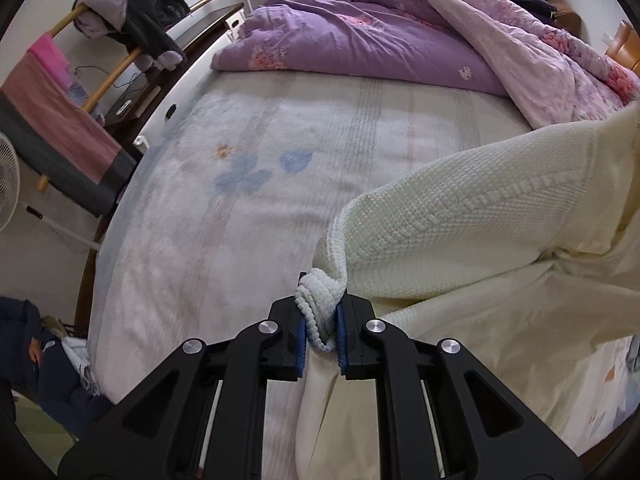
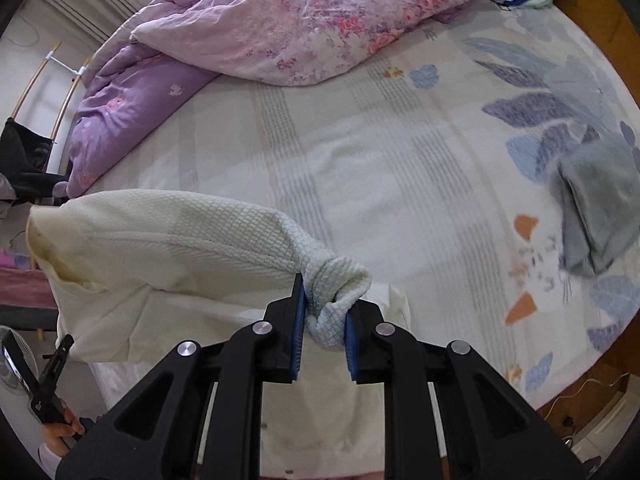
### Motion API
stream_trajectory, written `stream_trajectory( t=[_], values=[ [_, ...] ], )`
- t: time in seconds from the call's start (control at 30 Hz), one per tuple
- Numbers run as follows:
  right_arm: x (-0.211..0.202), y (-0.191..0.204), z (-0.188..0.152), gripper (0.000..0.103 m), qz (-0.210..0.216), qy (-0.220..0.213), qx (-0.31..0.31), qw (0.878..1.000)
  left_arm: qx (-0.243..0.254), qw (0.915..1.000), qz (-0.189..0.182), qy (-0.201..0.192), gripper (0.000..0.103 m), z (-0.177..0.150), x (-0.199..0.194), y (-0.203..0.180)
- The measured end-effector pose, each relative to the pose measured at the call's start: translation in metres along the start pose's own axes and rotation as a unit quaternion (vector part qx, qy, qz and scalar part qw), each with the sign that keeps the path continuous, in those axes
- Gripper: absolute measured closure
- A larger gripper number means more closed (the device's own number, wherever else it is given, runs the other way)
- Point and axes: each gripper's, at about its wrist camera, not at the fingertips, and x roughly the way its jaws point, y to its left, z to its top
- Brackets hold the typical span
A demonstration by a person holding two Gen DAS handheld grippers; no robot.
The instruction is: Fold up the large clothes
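Observation:
A large cream knitted sweater [image 1: 480, 216] hangs in the air over the bed, held by both grippers. My left gripper [image 1: 321, 326] is shut on a bunched, ribbed edge of the sweater, which stretches off to the right. My right gripper [image 2: 325, 326] is shut on another bunched part of the same sweater [image 2: 168, 248], which stretches off to the left. The sweater's body droops below the grippers toward the mattress. The left gripper's handle and the hand on it [image 2: 52, 396] show at the lower left of the right wrist view.
The bed sheet [image 2: 400, 152] is pale with blue leaf prints. A crumpled purple floral duvet [image 1: 360, 36] lies at the far side. A folded grey garment [image 2: 600, 208] lies at the right. A clothes rack with hanging clothes [image 1: 120, 20] and a fan [image 1: 6, 184] stand left of the bed.

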Motion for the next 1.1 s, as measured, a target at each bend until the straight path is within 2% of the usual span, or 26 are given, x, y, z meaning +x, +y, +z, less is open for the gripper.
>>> stream_trajectory(
  t=[0.23,0.37,0.5,0.6,0.67,0.7,0.73,0.77,0.8,0.93,1.03,1.1],
  values=[
    [-0.012,-0.028,-0.089,0.087,0.005,-0.004,-0.032,0.999,-0.029,0.9994,0.006,0.017,0.092,-0.093,-0.022,0.022],
    [0.006,-0.052,-0.146,0.087,-0.002,0.019,-0.038,0.999,-0.051,0.9972,0.004,0.055,0.092,-0.158,-0.008,0.035],
    [0.051,-0.079,-0.205,0.085,-0.034,0.072,-0.041,0.996,-0.051,0.9923,0.000,0.113,0.091,-0.225,0.030,0.037],
    [0.092,-0.103,-0.243,0.081,-0.063,0.127,-0.025,0.990,-0.052,0.9838,-0.013,0.171,0.090,-0.272,0.061,0.036],
    [0.096,-0.112,-0.252,0.075,-0.063,0.138,-0.005,0.988,-0.074,0.9821,-0.023,0.172,0.090,-0.288,0.059,0.040],
    [0.093,-0.114,-0.252,0.057,-0.056,0.146,0.009,0.988,-0.087,0.9812,-0.028,0.170,0.086,-0.289,0.052,0.042],
    [0.091,-0.117,-0.252,0.015,-0.060,0.166,0.024,0.984,-0.095,0.9792,-0.027,0.177,0.065,-0.289,0.049,0.045],
    [0.091,-0.119,-0.253,0.007,-0.067,0.181,0.035,0.981,-0.101,0.9743,-0.024,0.200,0.045,-0.289,0.047,0.047],
    [0.086,-0.122,-0.255,0.008,-0.070,0.185,0.049,0.979,-0.109,0.9691,-0.027,0.220,0.025,-0.289,0.045,0.049],
    [0.071,-0.132,-0.268,0.008,-0.015,0.194,0.091,0.977,-0.131,0.9638,-0.068,0.222,0.025,-0.293,0.027,0.052],
    [0.073,-0.132,-0.278,0.009,0.034,0.207,0.122,0.970,-0.166,0.9480,-0.112,0.248,0.025,-0.302,0.025,0.049],
    [0.075,-0.124,-0.279,0.017,0.070,0.196,0.134,0.969,-0.199,0.9351,-0.151,0.252,0.025,-0.306,0.025,0.049]
  ],
)
